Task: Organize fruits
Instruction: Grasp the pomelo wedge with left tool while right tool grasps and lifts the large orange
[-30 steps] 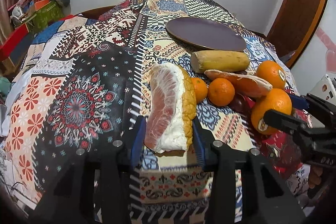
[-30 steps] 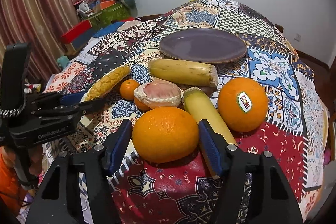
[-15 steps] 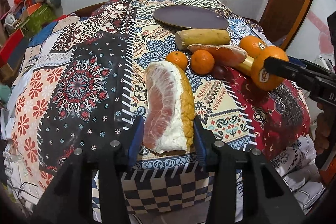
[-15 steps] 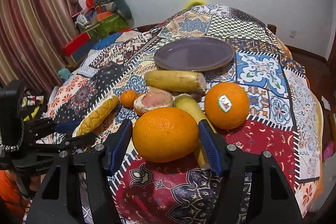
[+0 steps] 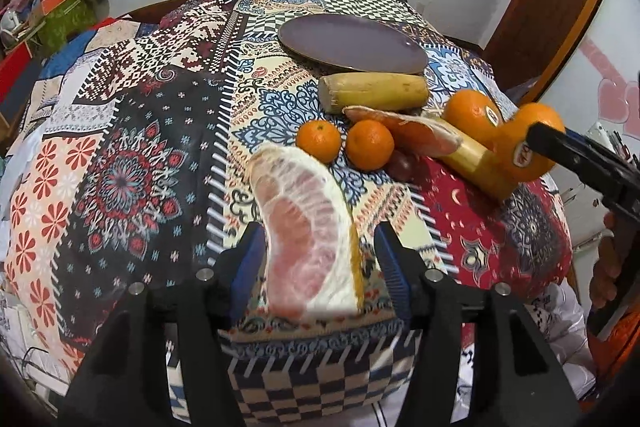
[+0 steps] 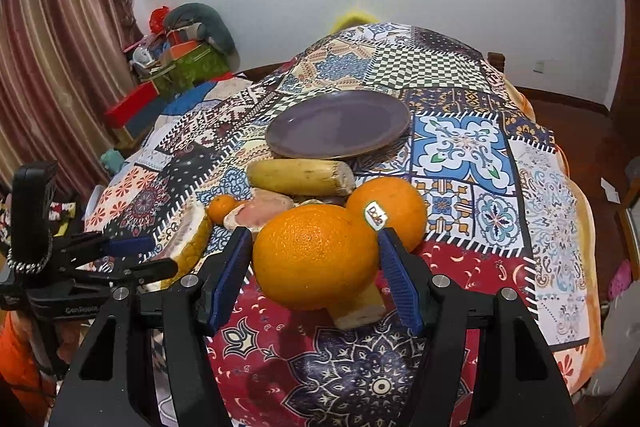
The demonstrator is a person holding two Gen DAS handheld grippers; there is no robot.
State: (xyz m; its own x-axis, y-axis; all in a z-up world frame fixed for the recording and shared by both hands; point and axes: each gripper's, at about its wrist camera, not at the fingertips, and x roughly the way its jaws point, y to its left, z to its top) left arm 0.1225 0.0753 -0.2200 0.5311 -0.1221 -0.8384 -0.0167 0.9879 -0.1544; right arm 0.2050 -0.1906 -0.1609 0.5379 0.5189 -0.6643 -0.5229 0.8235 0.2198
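Left hand-held gripper (image 5: 320, 263): jaws opening around the pomelo wedge (image 5: 308, 231), a gap showing beside the right pad, the wedge lying at the patchwork counter's (image 5: 132, 155) 6 o'clock edge. Right hand-held gripper (image 6: 316, 273): half-wide jaws pressing on the large orange (image 6: 314, 261), carrying it above the counter; purple plate (image 6: 338, 125) sitting at 12 o'clock

My left gripper (image 5: 316, 263) points steeply down, its jaws opening, the right pad clear of the pomelo wedge (image 5: 306, 231) between them. My right gripper (image 6: 316, 267) tilts down, both pads clamping a large orange (image 6: 314, 257).
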